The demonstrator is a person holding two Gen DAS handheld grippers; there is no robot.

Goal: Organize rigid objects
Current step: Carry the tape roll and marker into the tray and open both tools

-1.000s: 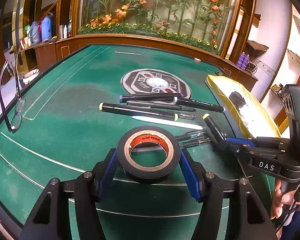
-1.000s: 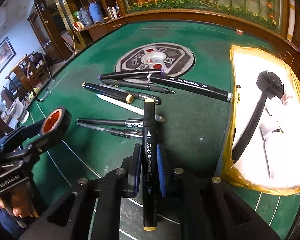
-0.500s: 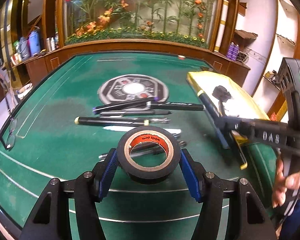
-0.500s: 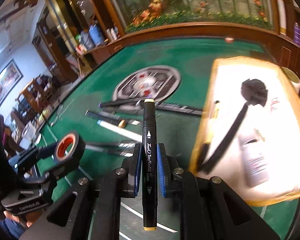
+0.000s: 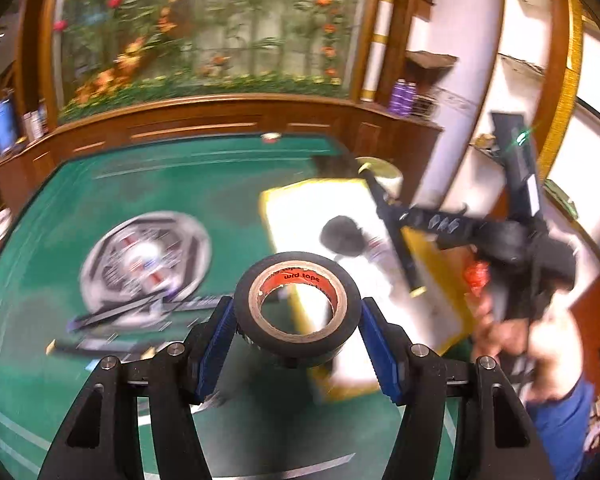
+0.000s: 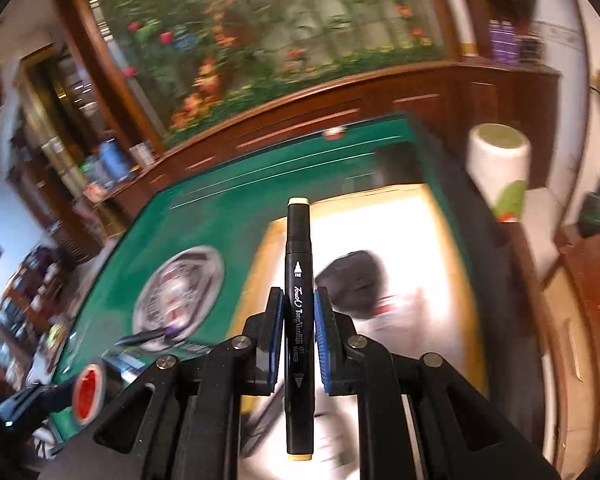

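The left gripper (image 5: 296, 332) clamps a black tape roll (image 5: 297, 310), its orange core printed "wrd tape", above the green table (image 5: 180, 200). The right gripper (image 6: 298, 338) pinches a black marker (image 6: 299, 320) reading "Touch TongTianLi" (also "FINE"), over the yellow-rimmed tray (image 6: 260, 264) at 12 o'clock

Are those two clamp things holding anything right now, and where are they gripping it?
Yes. The left gripper pinches a black tape roll with an orange core by its outer sides. The right gripper clamps a black yellow-capped marker around mid-barrel.
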